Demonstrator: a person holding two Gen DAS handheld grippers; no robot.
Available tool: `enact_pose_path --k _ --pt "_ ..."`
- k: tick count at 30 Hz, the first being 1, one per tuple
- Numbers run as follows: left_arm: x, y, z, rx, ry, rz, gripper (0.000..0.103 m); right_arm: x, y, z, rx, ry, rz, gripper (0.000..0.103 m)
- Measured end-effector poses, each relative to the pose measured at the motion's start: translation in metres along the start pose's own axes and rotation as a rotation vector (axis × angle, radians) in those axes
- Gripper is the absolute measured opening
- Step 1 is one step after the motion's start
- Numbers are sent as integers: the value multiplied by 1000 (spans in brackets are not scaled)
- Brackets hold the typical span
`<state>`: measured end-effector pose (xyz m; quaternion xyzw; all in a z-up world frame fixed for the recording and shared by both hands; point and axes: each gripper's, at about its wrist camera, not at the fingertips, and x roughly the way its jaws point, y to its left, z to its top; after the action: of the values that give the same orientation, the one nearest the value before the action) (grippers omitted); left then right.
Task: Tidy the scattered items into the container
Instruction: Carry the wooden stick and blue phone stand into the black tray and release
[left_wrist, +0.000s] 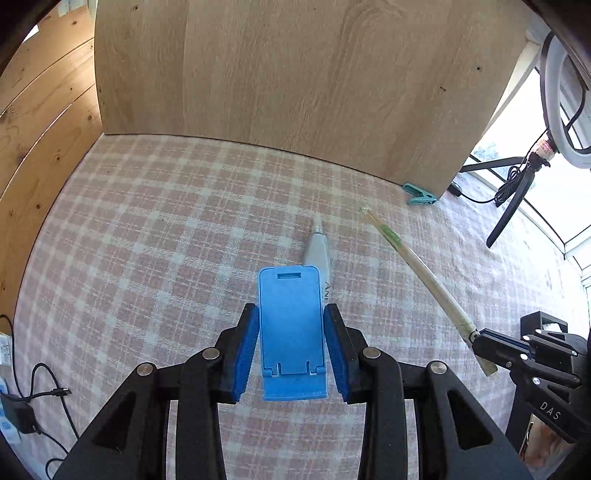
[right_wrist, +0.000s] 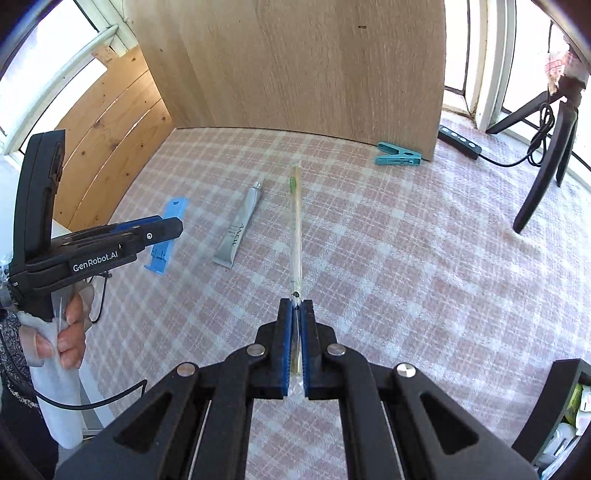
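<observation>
A blue plastic phone stand (left_wrist: 291, 332) is lifted off the checked cloth, and my left gripper (left_wrist: 291, 310) is shut on its sides. From the right wrist view the stand (right_wrist: 173, 214) sticks out past the left gripper (right_wrist: 177, 227). My right gripper (right_wrist: 295, 302) is shut on the near end of a long pair of wrapped chopsticks (right_wrist: 295, 221), which points away from it above the cloth. In the left wrist view, the chopsticks (left_wrist: 417, 269) slant up from the right gripper (left_wrist: 480, 338). A silver tube (right_wrist: 240, 229) lies on the cloth between the two.
A teal clothes peg (right_wrist: 397, 157) lies by the corner of an upright wooden panel (right_wrist: 295, 66). A black-framed bin (right_wrist: 554, 406) with items sits at the lower right. A power strip (right_wrist: 460, 142) and tripod legs (right_wrist: 539, 184) stand at the far right. A person's hand (right_wrist: 70, 332) holds the left gripper.
</observation>
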<state>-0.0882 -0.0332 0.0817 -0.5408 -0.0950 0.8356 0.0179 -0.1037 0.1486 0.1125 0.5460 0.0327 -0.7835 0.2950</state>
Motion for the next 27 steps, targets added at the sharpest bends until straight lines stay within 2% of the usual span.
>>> enact_pose_path --k 4,7,9,11,13,21,27 --pt "-12 -29 -2 38 -8 -42 34 -36 -13 -25 22 -44 -46 4" --pt "-16 -91 8 77 -19 -75 34 -74 -34 -48 73 -94 -66 4" --pt "-19 -98 19 106 -26 -97 34 -94 -46 -65 109 -121 -75 4" --pt "-25 -120 15 145 -32 -124 34 -115 -60 -86 144 -148 -94 4" --pt "-31 -136 5 184 -33 -151 34 -136 -76 -109 188 -173 -112 4" --pt "-44 -253 -31 360 -11 -278 34 -231 -154 -210 373 -271 -256 4" --pt "-55 -328 -73 466 35 -354 34 -286 -205 -280 490 -293 -357 4"
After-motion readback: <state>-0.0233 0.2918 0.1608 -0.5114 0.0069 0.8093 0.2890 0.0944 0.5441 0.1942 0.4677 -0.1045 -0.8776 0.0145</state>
